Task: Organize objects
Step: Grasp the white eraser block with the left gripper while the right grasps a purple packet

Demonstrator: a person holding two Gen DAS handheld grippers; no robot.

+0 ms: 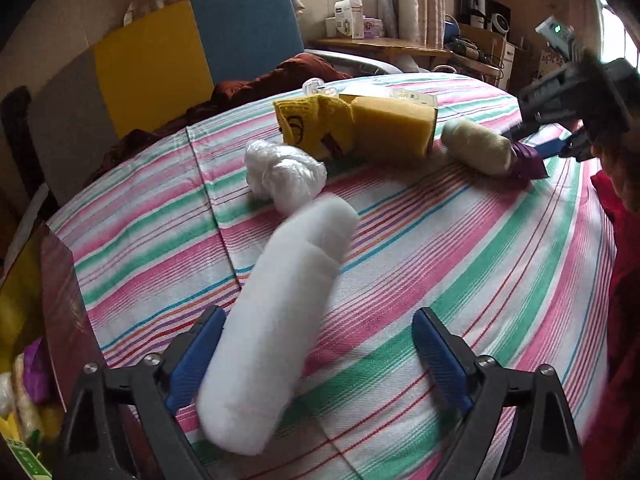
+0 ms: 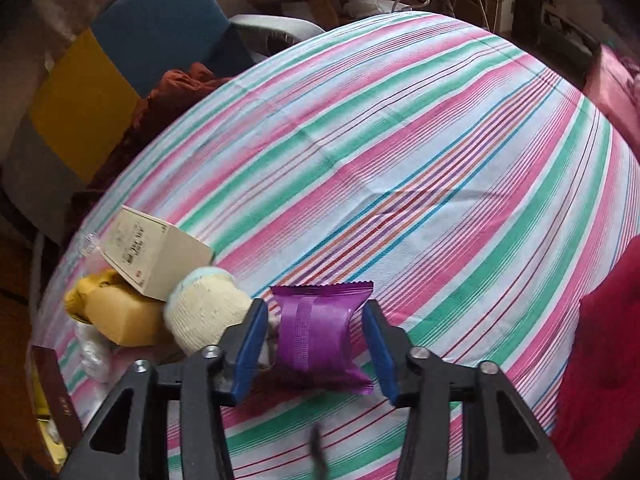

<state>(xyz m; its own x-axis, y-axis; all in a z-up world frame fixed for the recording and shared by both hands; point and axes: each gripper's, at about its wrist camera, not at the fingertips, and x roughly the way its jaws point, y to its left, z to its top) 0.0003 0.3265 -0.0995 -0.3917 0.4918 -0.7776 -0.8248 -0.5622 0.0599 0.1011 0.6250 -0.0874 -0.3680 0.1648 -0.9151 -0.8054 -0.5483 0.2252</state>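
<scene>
Purple snack packet [image 2: 320,336] is seen lying on the striped tablecloth [image 2: 400,140] of the table, between the blue pads of the right claw [image 2: 316,344], whose jaws are set narrowly around it with a small gap visible on each side, so no grip is judged to be made yet. It is judged to be light, crinkly and slippery, with soft contents that could be crushed; hold is best taken across its puffed middle, not the crimped ends. Just beside it a cream knitted roll [image 2: 204,312], a yellow sponge [image 2: 120,320] and a small cardboard box [image 2: 156,252] are crowded together. A white soft roll [image 1: 276,320] is seen lying within the widely spread left claw [image 1: 320,360], touching the near-left pad only; it is judged to be light and compressible, best taken at mid-length. A crumpled plastic bag [image 1: 284,176] lies beyond it.
</scene>
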